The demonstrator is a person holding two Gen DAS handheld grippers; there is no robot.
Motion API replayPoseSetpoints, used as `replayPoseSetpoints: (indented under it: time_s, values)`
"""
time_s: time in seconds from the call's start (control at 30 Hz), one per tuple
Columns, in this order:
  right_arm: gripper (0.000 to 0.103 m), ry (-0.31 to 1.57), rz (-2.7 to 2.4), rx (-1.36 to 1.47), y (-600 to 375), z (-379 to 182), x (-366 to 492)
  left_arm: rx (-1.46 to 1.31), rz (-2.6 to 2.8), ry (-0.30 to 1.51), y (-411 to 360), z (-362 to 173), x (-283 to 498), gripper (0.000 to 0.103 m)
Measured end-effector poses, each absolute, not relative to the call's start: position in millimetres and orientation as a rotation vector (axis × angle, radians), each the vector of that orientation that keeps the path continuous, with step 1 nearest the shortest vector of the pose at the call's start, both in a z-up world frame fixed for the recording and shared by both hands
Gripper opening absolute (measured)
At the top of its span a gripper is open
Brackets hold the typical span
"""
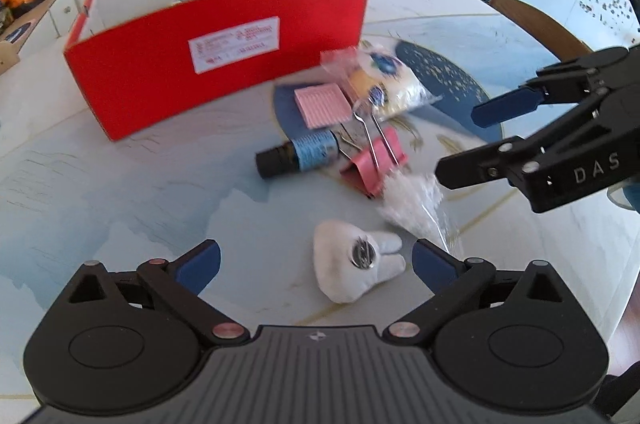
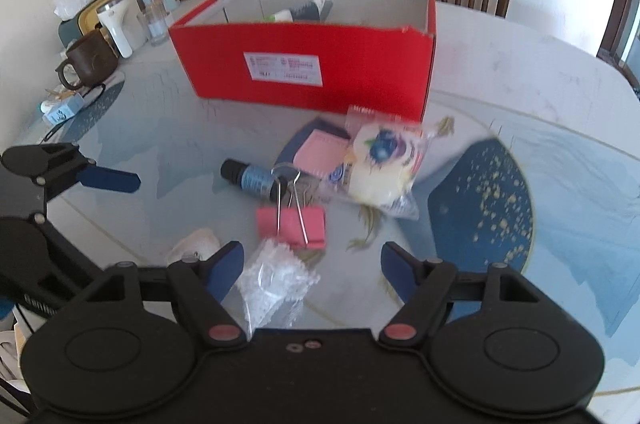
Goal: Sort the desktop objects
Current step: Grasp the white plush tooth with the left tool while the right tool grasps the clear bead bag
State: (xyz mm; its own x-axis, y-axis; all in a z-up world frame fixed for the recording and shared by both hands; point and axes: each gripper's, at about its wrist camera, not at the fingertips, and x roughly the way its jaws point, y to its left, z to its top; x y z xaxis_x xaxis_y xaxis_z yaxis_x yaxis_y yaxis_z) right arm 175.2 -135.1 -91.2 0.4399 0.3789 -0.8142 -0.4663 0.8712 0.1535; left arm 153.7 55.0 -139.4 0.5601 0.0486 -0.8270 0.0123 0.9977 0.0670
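Left hand-held gripper (image 1: 316, 260) w/ jaws spread wide, nothing gripped; white tooth plush (image 1: 356, 270) lies on the surface (image 1: 120, 192) btwn its fingertips. Right hand-held gripper (image 2: 312, 266) also open & empty, over a clear crinkly packet (image 2: 276, 288); pink binder clip (image 2: 292, 224), dark bottle (image 2: 248, 176), pink notepad (image 2: 320, 154) & bagged bun (image 2: 384, 168) clustered just beyond. Red box (image 2: 312, 64) stands upright behind the pile, open-topped.
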Motion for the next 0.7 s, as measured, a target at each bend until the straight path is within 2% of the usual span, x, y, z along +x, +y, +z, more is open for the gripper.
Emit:
replayPoseSetpoints:
  time_s: [0.7]
  values:
    - [0.07,1.061,0.509,-0.105,-110.5,-124.8,170.9,0.108,0.026,0.951,43.3,-171.7,153.6,0.102]
